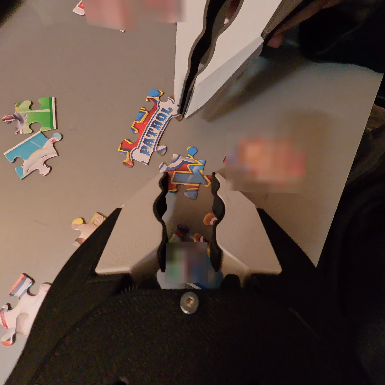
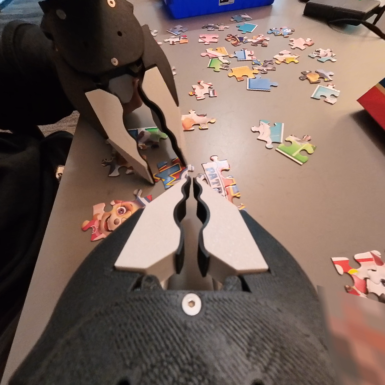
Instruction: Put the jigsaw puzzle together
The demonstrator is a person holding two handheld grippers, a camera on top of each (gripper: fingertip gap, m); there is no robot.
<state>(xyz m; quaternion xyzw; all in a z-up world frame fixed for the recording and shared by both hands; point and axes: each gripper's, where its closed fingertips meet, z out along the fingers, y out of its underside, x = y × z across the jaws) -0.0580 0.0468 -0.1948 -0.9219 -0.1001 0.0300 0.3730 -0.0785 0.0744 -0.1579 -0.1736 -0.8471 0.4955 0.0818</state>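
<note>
Two grippers meet over the grey table (image 2: 270,187), and we place everything from the lettered red-and-white pair of joined pieces (image 1: 149,133). Our right gripper (image 2: 191,180) is pressed together, bare, its tips at that pair's end. Just beside the pair, our left gripper (image 1: 188,177) stands spread around a red-and-blue piece (image 1: 187,175) lying flat, pads not pressing it

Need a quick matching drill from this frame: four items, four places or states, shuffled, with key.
1. left gripper
2. right gripper
3. red-and-blue zigzag cardboard puzzle piece
4. green puzzle piece with white stripe

A. jaws shut, tips at the lettered red-and-white joined pieces
B. flat on the grey table, off alone
C. jaws open
D. lying between open jaws

Pairs: 1-C, 2-A, 3-D, 4-B
</note>
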